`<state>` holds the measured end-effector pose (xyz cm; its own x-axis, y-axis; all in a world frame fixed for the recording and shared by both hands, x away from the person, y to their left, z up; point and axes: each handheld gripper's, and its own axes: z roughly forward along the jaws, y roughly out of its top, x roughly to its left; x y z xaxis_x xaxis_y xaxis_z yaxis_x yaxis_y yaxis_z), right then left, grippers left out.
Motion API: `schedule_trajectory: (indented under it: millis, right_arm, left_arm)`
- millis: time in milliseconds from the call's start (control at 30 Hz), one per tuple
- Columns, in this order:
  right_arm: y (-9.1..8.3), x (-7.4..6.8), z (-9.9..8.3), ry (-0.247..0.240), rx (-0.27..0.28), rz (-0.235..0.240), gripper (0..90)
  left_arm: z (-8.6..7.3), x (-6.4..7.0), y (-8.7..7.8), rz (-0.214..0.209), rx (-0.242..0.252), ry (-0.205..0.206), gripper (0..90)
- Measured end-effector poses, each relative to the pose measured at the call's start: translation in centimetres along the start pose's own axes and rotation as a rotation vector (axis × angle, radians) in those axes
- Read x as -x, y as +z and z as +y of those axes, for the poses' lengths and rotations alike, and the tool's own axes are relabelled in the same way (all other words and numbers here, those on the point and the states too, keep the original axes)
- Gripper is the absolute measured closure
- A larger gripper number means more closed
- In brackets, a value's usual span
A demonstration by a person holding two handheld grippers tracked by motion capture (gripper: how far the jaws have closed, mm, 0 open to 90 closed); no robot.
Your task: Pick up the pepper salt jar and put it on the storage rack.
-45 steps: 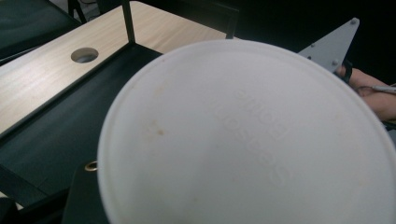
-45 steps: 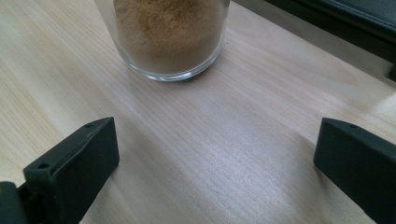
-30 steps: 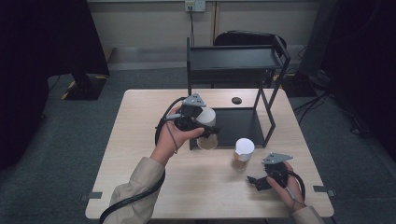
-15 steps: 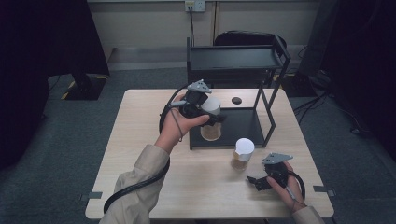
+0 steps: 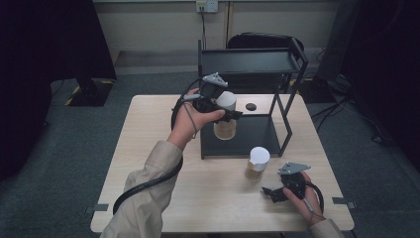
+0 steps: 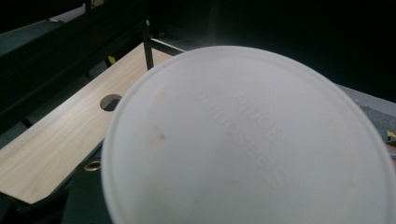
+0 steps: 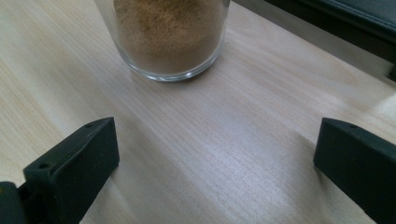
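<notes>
White-lidded jar (image 5: 225,119) of tan powder, black rack (image 5: 257,62), pale wood table (image 5: 148,148).

your sleeves (image 5: 148,173) are beige. each black gripper, left (image 5: 218,101) and right (image 5: 285,188), carries a grey three-cornered plate (image 5: 293,168) and trails a thick black cable (image 5: 148,186); the right's blocky jaws show small screw holes.

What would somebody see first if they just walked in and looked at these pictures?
Probably the jar with the white lid, full of brown powder, held in the left tongs over the bottom tray of the black shelf rack; that lid looks huge in the left gripper view. Next, a second jar standing on the wooden table in front of the rack, with the right tongs open beside it.
</notes>
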<state>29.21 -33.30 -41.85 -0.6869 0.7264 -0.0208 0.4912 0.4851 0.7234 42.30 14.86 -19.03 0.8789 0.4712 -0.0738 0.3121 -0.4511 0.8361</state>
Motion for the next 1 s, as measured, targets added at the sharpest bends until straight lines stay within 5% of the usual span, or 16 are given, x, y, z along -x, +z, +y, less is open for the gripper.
schedule_trajectory:
  millis: [1000]
  right_arm:
    - [0.0,0.0,0.0,0.000,-0.001,0.002,0.0]
  left_arm:
    - [7.4,-0.9,-2.3,0.022,0.006,0.006,34.4]
